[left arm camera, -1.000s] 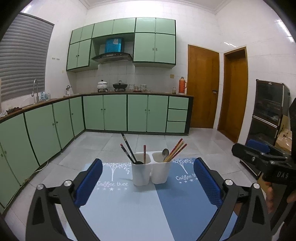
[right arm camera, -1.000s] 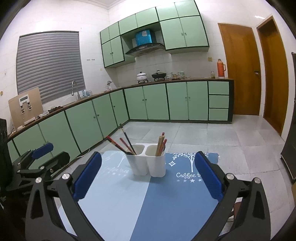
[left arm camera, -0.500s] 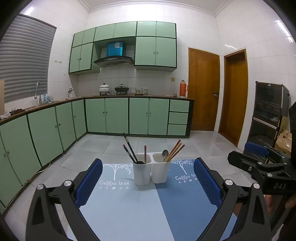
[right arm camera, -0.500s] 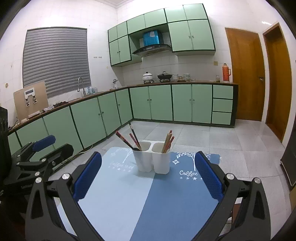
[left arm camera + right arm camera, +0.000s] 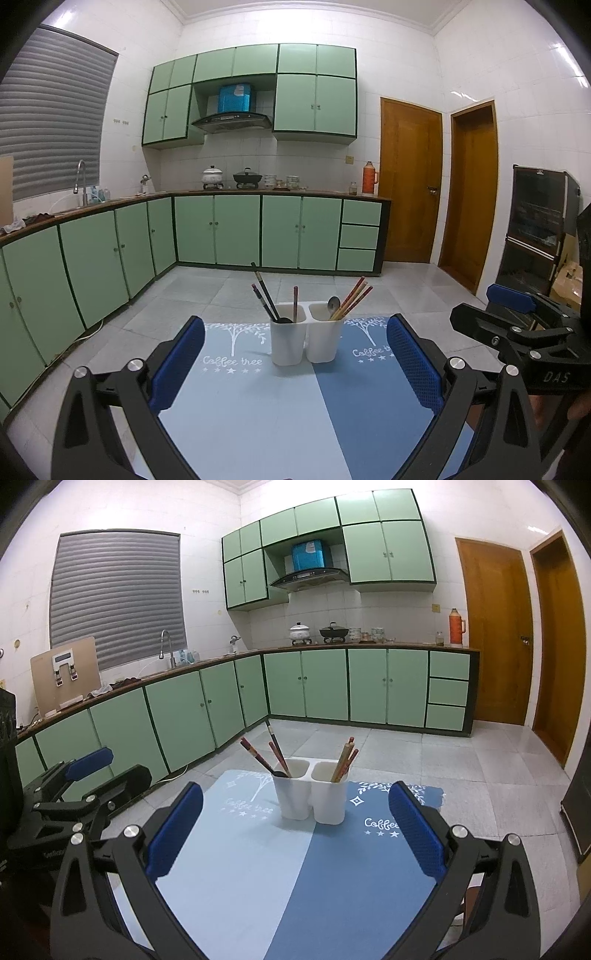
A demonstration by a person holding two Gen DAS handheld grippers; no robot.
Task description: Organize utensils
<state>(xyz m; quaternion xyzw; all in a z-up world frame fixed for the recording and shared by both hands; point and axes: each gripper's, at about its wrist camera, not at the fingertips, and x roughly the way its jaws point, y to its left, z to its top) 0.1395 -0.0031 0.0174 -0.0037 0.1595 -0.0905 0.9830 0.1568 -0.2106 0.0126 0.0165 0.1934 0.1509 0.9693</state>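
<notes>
A white two-compartment utensil holder (image 5: 303,341) (image 5: 313,797) stands at the far end of a two-tone blue table mat (image 5: 258,413) (image 5: 280,878). Dark and red chopsticks (image 5: 263,293) (image 5: 267,755) lean in its left cup. Wooden and red chopsticks (image 5: 352,297) (image 5: 345,760) and a metal spoon (image 5: 333,303) stand in the right cup. My left gripper (image 5: 295,365) is open and empty, held back from the holder. My right gripper (image 5: 293,838) is likewise open and empty. Each gripper shows at the edge of the other's view.
Green kitchen cabinets (image 5: 236,229) and a counter run along the left and back walls. Two wooden doors (image 5: 410,192) are at the right, with a dark cabinet (image 5: 535,229) beside them. Tiled floor lies beyond the table's far edge.
Both views have tilted upward and drawn back slightly, so the holder sits lower in frame. Both grippers stay open; nothing on the table has moved.
</notes>
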